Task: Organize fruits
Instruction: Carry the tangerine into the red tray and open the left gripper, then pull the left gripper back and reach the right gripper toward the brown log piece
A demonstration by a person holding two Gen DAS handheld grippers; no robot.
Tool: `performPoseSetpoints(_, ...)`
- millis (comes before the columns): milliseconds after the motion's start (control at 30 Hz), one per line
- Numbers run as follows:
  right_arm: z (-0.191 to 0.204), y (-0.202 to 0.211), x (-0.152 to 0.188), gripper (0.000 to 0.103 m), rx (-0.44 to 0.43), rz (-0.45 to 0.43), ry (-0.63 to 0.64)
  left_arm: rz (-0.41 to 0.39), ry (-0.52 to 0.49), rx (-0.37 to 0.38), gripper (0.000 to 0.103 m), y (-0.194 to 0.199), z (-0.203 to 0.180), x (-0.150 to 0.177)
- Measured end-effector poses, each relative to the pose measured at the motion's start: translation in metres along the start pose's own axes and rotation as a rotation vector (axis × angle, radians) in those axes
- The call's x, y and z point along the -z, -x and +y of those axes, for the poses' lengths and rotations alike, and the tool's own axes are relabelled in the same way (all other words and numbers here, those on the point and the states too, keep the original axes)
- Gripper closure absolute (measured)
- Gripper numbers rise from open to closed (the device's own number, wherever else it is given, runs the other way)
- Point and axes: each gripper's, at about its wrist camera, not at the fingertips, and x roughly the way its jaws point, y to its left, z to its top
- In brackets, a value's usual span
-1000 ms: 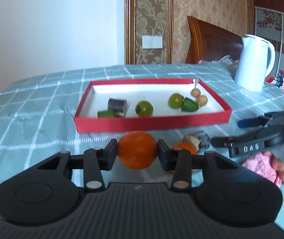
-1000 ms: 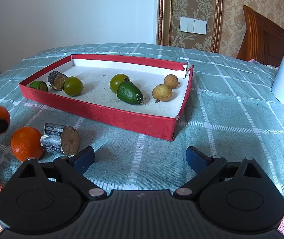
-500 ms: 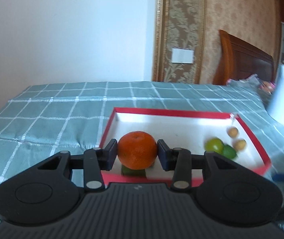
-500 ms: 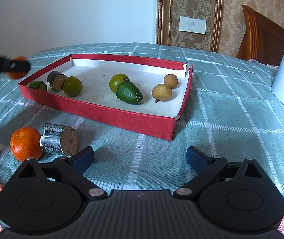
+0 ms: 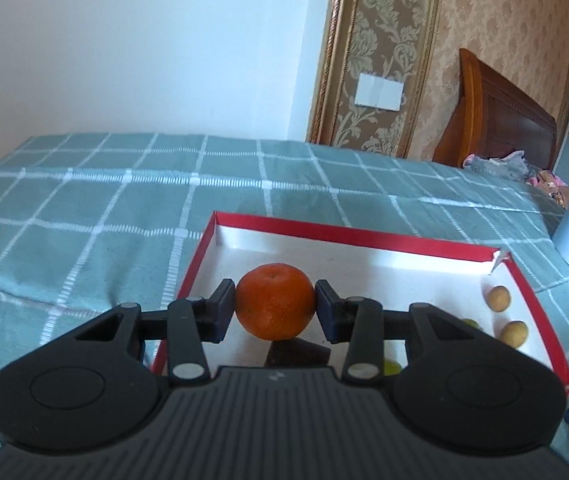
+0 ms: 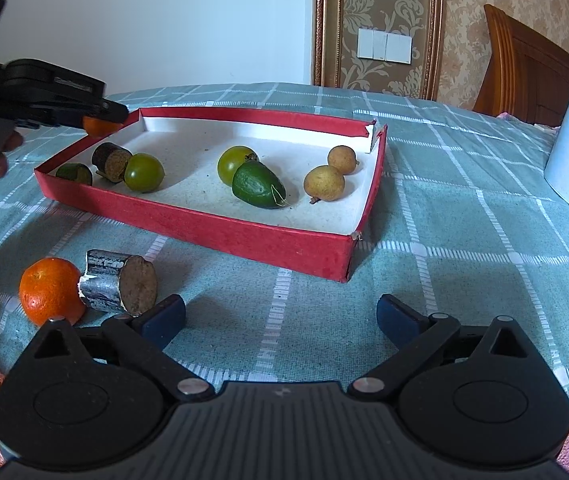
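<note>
— What changed in the last moment?

— Carried across: round orange tangerine, clamped between the two pads of the left gripper, a second ago low in front of the shallow red cardboard tray with white floor, now above its near left corner. Seen from the right wrist view too: same fruit at the tray's far left corner, hanging over the rim, not touching the floor.

— And the right gripper?

— Unmoved. Jaws wide apart, nothing between them, low over the teal checked cloth of the tabletop.

— Meaning for the task?

— Probably one fruit close to delivery; only lowering and release left, it seems. Already in the tray: two round green fruits, one dark green oval fruit, two small tan round fruits, a dark cut cylinder piece, a small green piece.

— Still outside?

— A second orange tangerine and a grey-skinned cut cylinder with brown face, touching each other, just beside the right gripper's left finger. Likely next to collect.

— Any risk?

— Crowded left end under the held fruit; possible rolling against the pieces there.
</note>
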Motion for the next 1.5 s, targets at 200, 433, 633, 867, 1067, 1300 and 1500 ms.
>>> performPoseSetpoints(200, 0.0, -0.001, 0.0, 0.0, -0.001, 0.001, -0.001, 0.019, 0.015, -0.013, 0.064, -0.016, 0.001, -0.004)
performPoseSetpoints(433, 0.0, -0.001, 0.0, 0.0, -0.001, 0.001, -0.001, 0.055, 0.047, -0.062, 0.064, -0.034, 0.007, -0.003)
performPoseSetpoints(633, 0.0, -0.001, 0.0, 0.0, -0.002, 0.001, -0.001, 0.031, 0.042, -0.093, 0.058, -0.03, 0.01, -0.001)
performPoseSetpoints(867, 0.001, -0.001, 0.0, 0.0, -0.001, 0.0, -0.001, -0.063, 0.015, -0.127, 0.018, 0.007, 0.0, -0.003)
performPoseSetpoints(1067, 0.0, -0.001, 0.0, 0.0, -0.001, 0.001, -0.001, -0.153, -0.005, -0.135, 0.017, 0.06, -0.002, -0.002)
performPoseSetpoints(1300, 0.0, -0.001, 0.0, 0.0, -0.001, 0.001, -0.001, -0.158, 0.006, -0.134, 0.01, 0.118, 0.003, 0.037)
performPoseSetpoints(1500, 0.001, -0.001, 0.0, 0.0, -0.002, 0.0, -0.001, -0.104, -0.001, -0.145, 0.009, 0.138, 0.005, 0.088)
